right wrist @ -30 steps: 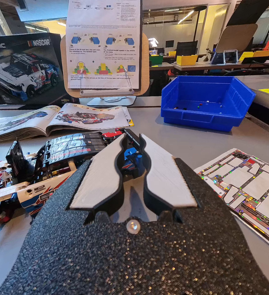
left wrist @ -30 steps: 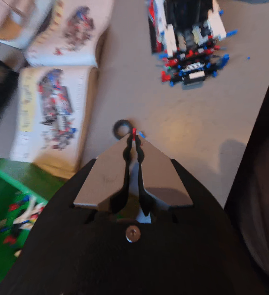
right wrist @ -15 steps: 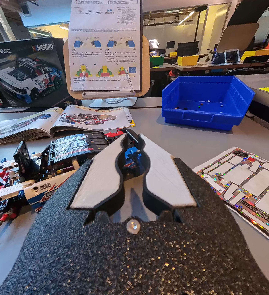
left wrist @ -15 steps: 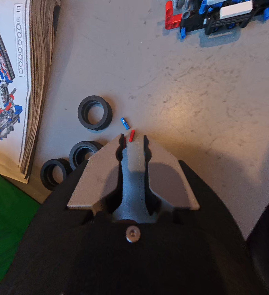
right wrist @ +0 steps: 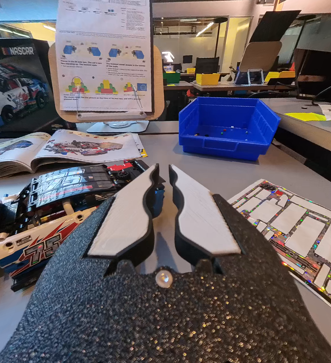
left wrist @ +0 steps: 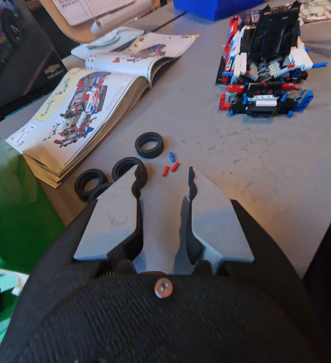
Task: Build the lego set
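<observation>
My left gripper (left wrist: 165, 174) is open and empty, low over the grey table (left wrist: 229, 176). Just ahead of its tips lie two red pins (left wrist: 165, 170) (left wrist: 175, 167) and a blue pin (left wrist: 172, 156). Several black tyres lie to the left, one free (left wrist: 149, 145), one behind my left finger (left wrist: 125, 167). The part-built race car (left wrist: 262, 68) stands at the far right. In the right wrist view the car (right wrist: 62, 196) lies left of my right gripper (right wrist: 163, 166), whose jaws stand a narrow gap apart with nothing between them.
An open instruction book (left wrist: 82, 110) (right wrist: 62, 147) lies at the left, a green bin (left wrist: 3, 196) beside it. A blue bin (right wrist: 225, 133) with a few small parts, a sticker sheet (right wrist: 298, 235), the set's box (right wrist: 13, 84) and a paper stand (right wrist: 105, 59) ring the table. The tips of one gripper are about 45 cm away from the tips of the other. The left tips stand about 7 cm off the blue pin (left wrist: 172, 156).
My left gripper let go of a red pin onto the table beside the other pins, opened wider and drew back. My right gripper's jaws narrowed a little and it hardly moved.
</observation>
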Available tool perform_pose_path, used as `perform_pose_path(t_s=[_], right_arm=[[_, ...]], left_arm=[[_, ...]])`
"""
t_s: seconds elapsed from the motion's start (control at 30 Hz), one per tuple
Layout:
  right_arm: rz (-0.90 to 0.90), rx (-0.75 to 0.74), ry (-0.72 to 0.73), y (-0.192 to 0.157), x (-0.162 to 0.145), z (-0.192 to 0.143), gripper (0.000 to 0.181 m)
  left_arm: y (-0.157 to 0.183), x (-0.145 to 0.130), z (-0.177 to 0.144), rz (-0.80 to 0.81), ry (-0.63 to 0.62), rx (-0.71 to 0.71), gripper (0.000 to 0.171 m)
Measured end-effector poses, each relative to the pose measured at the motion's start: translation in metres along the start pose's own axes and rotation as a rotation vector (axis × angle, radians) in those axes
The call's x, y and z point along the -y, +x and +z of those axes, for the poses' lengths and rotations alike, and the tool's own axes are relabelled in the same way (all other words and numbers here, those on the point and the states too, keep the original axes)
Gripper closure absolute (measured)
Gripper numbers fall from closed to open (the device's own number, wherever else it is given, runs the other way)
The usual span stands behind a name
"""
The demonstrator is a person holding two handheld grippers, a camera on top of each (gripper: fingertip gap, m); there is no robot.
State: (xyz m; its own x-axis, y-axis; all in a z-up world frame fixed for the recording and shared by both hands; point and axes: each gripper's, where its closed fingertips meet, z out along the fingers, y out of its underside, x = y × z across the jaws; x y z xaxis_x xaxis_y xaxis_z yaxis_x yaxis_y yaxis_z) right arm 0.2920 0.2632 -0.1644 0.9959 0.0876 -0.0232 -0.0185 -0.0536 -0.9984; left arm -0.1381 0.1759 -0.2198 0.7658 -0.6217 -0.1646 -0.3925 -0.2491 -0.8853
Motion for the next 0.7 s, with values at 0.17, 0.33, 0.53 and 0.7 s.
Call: perform_pose_path(t_s=[0.17,0.33,0.53,0.7], right_arm=[[-0.016,-0.025,-0.022,0.001,-0.003,0.003,0.172],[-0.052,-0.054,-0.062,0.001,-0.009,0.007,0.172],[-0.104,-0.078,-0.081,0.0,-0.011,0.01,0.172],[-0.08,-0.078,-0.066,0.002,-0.009,0.009,0.172]], left_arm=[[0.001,0.005,0.0,0.017,0.047,-0.055,0.134],[-0.008,0.009,-0.001,-0.062,0.082,-0.089,0.139],[-0.008,0.01,-0.001,-0.093,0.085,-0.126,0.138],[-0.008,0.011,-0.003,-0.078,0.098,-0.109,0.138]])
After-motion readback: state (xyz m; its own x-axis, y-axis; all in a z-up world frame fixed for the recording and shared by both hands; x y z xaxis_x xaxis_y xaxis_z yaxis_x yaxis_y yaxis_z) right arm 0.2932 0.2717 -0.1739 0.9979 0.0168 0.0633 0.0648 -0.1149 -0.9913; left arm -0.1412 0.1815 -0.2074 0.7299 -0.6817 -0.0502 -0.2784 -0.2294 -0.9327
